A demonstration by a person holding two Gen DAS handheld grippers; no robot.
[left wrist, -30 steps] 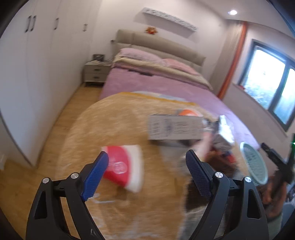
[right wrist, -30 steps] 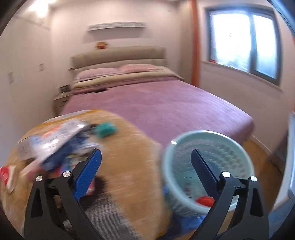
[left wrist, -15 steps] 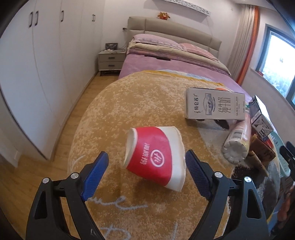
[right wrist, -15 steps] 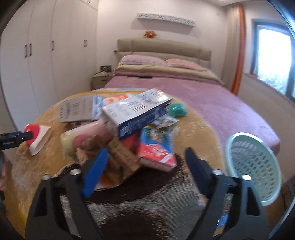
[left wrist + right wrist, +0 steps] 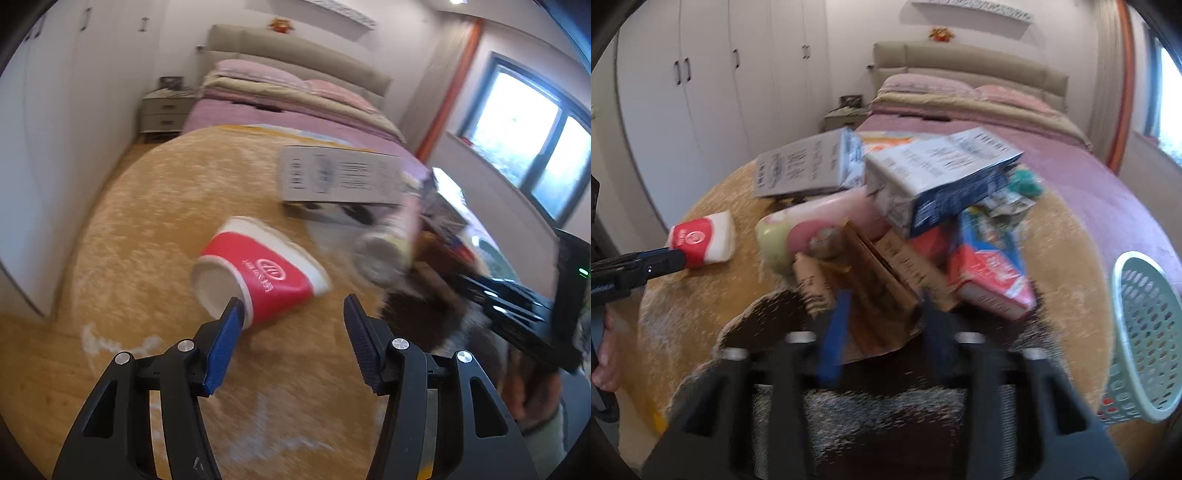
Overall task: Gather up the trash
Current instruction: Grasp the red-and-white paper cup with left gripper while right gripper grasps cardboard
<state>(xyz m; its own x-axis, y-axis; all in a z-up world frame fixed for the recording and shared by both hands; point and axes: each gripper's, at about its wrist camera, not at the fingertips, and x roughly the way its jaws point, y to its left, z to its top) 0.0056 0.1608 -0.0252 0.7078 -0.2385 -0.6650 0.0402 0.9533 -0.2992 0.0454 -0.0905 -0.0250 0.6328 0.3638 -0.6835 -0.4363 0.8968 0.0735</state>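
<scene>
Trash pile (image 5: 923, 221) crowds the rug's (image 5: 155, 206) right edge while our closing left gripper (image 5: 291, 317) brackets a red cup (image 5: 266, 277), unpinched, and our closing right gripper (image 5: 882, 314) straddles brown cardboard (image 5: 882, 280).

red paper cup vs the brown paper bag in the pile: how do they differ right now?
The red paper cup is red with white trim; the brown paper bag is plain brown with dark print.
The cup lies alone on the rug; the bag lies at the front of the pile, among the other litter.
The cup is a stiff cone on its side; the bag is crumpled flat.
Both have closing jaws around them: left gripper at the cup, right gripper at the bag.
</scene>
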